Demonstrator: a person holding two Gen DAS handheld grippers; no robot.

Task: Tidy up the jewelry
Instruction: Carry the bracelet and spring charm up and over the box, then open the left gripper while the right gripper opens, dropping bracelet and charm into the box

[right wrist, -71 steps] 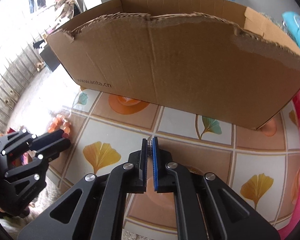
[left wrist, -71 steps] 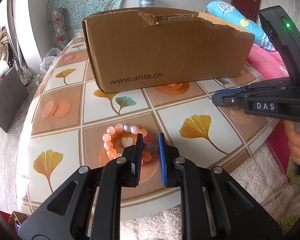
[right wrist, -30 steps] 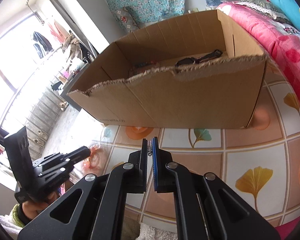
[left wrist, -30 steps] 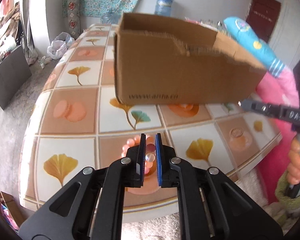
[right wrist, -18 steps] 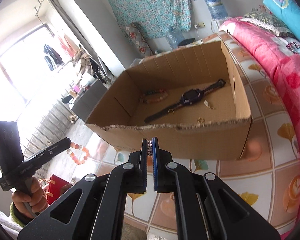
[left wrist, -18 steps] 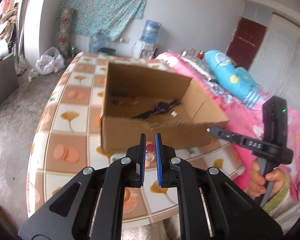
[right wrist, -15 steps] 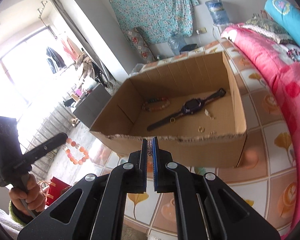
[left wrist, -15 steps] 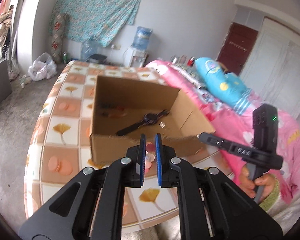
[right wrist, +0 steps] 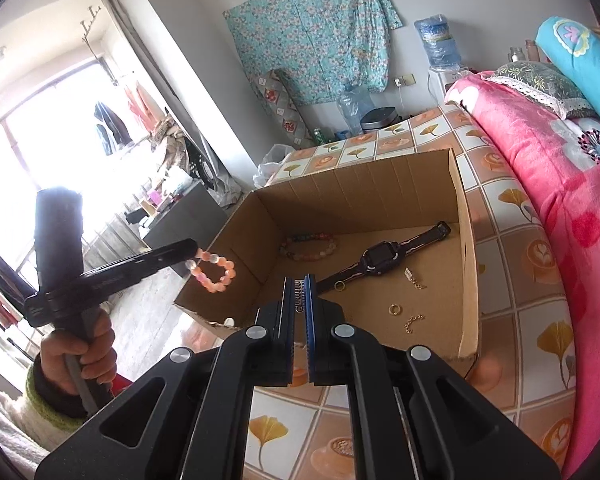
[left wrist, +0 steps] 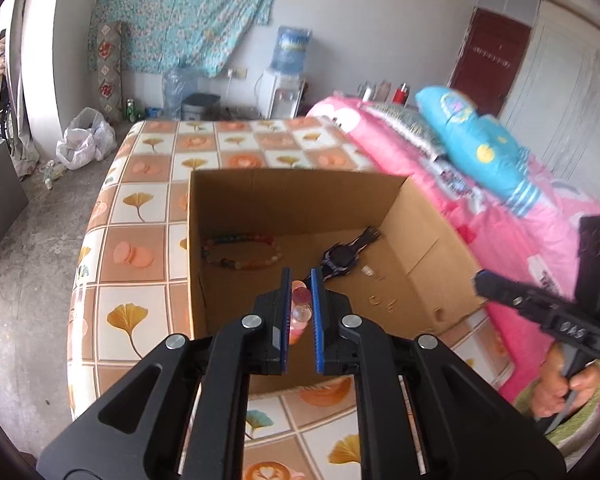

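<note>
My left gripper [left wrist: 300, 276] is shut on a pink bead bracelet [left wrist: 301, 307] and holds it in the air over the near wall of the open cardboard box [left wrist: 236, 196]. In the right wrist view the bracelet [right wrist: 214, 274] hangs from the left gripper [right wrist: 192, 249], left of the box [right wrist: 470, 248]. My right gripper [right wrist: 299, 285] is shut on a small silvery chain piece [right wrist: 299, 295] above the box's near edge. Inside the box lie a dark watch [right wrist: 384, 258], a multicoloured bead bracelet [right wrist: 310, 246] and small gold rings and chains [right wrist: 394, 309].
The box stands on a table with a ginkgo-leaf tile cloth [left wrist: 140, 204]. A bed with a pink blanket [right wrist: 540, 160] and a blue pillow [left wrist: 476, 152] borders the table on the right. Water bottles [left wrist: 288, 50] stand against the far wall.
Both grippers have risen from the tabletop to above the box. The pink bracelet was lifted off the table by the left gripper. The box interior has come into view.
</note>
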